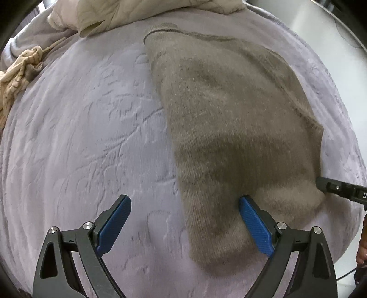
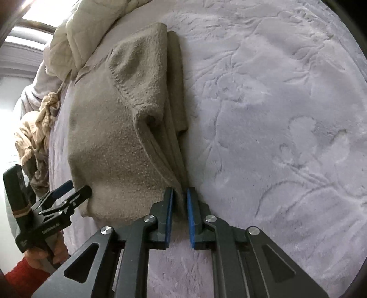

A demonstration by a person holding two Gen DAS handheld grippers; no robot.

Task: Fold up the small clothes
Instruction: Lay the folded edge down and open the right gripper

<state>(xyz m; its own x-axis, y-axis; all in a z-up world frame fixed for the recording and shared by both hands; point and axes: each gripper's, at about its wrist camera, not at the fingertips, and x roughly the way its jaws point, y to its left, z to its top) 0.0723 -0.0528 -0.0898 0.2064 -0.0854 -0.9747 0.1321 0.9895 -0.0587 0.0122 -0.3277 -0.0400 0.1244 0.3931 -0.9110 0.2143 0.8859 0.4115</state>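
A taupe knit sweater (image 1: 229, 119) lies folded lengthwise on a lilac embossed blanket (image 1: 80, 128). My left gripper (image 1: 184, 202) is open at the sweater's near end; its right pad rests on the knit and its left pad hangs over bare blanket. In the right wrist view, the sweater (image 2: 119, 142) runs away from me, with its bunched edge pinched between the blue pads of my right gripper (image 2: 180, 194), which is shut on it. The left gripper (image 2: 73, 189) shows at the sweater's near left corner, held by a hand in a red sleeve (image 2: 25, 279).
A cream quilted cover (image 1: 142, 13) is heaped at the far side of the bed. A crumpled beige striped garment (image 1: 18, 75) with a drawstring lies at the far left. The blanket (image 2: 286, 114) stretches right of the sweater. The right gripper's tip (image 1: 339, 189) pokes in at the sweater's right edge.
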